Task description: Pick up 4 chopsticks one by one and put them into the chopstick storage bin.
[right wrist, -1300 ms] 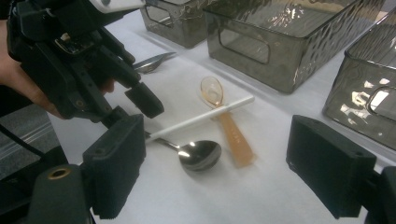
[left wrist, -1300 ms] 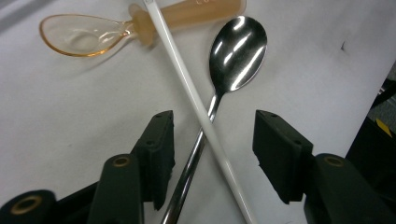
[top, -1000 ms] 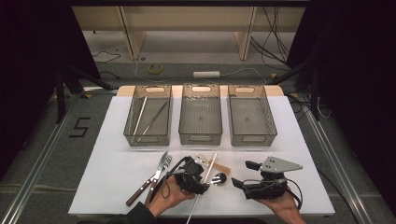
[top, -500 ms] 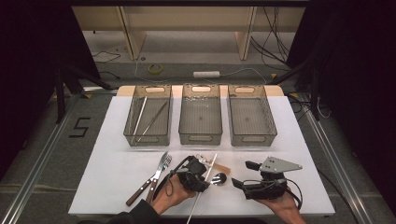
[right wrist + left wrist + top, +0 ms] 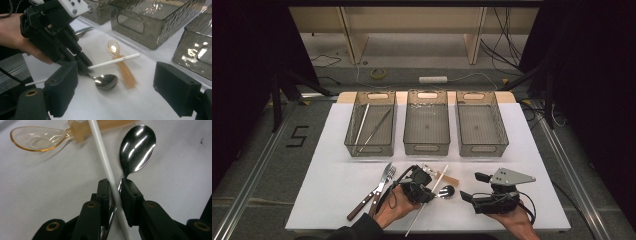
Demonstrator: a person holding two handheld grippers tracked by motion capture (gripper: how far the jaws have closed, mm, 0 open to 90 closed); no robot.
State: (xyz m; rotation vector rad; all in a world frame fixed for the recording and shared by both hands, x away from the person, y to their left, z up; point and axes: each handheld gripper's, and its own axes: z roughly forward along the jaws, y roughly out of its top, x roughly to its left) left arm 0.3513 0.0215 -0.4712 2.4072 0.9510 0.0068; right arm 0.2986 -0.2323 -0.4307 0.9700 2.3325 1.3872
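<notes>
Three grey bins [image 5: 427,122] stand in a row, with a fork [image 5: 384,181] and knife [image 5: 368,200] nearer.

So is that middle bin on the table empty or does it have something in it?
Empty. The high view shows the bare ribbed floor of the middle bin, while the left bin holds two long thin sticks.

Left claw [image 5: 115,185] jaws just closing, nearly together; right claw [image 5: 125,82] wide apart, level.
</notes>
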